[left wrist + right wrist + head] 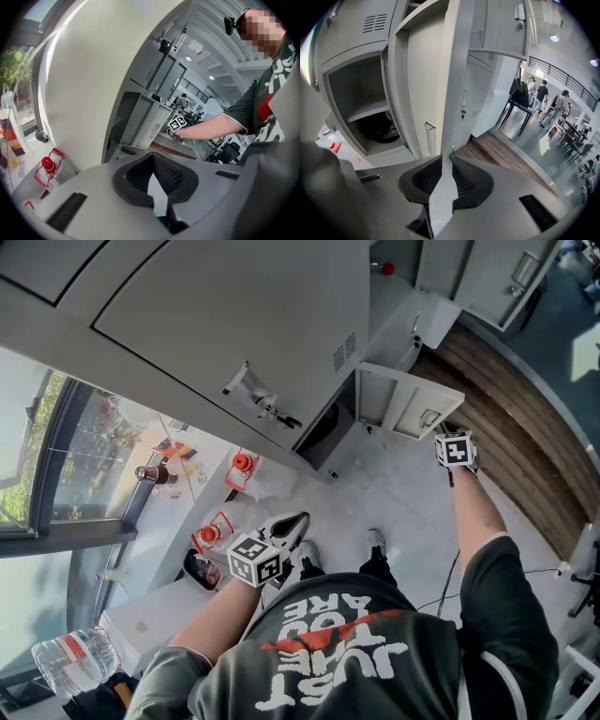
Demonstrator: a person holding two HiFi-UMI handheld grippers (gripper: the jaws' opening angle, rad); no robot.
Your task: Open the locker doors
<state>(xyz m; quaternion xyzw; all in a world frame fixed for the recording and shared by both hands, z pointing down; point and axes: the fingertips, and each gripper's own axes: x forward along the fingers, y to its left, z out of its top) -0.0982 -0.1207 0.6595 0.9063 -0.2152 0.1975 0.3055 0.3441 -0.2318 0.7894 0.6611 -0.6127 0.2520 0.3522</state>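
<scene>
At the far left of the head view, note the clear water bottle (75,659) lying at the bottom corner beside the window. Two red-capped items (242,463) stand on the pale floor to its right. Your left gripper (281,532) is held low, close to your body and well apart from the lockers. In the left gripper view its (152,157) jaws meet at the tips, with nothing held between them. Above it, the large grey upper door (234,306) with its latch handle (262,404) is closed. To the right of that handle, the lower compartment (328,427) stands open. In the right gripper view a dark object (379,129) lies inside this compartment (356,103). The locker door (412,399) of that compartment is swung out towards you. Your right gripper (448,435) is at its free edge. In the right gripper view the thin edge of the locker door (457,70) runs straight between the pads. The right gripper (443,161) is at a narrow setting, clamped on that edge. Wooden floor boards (506,427) run along the right.
</scene>
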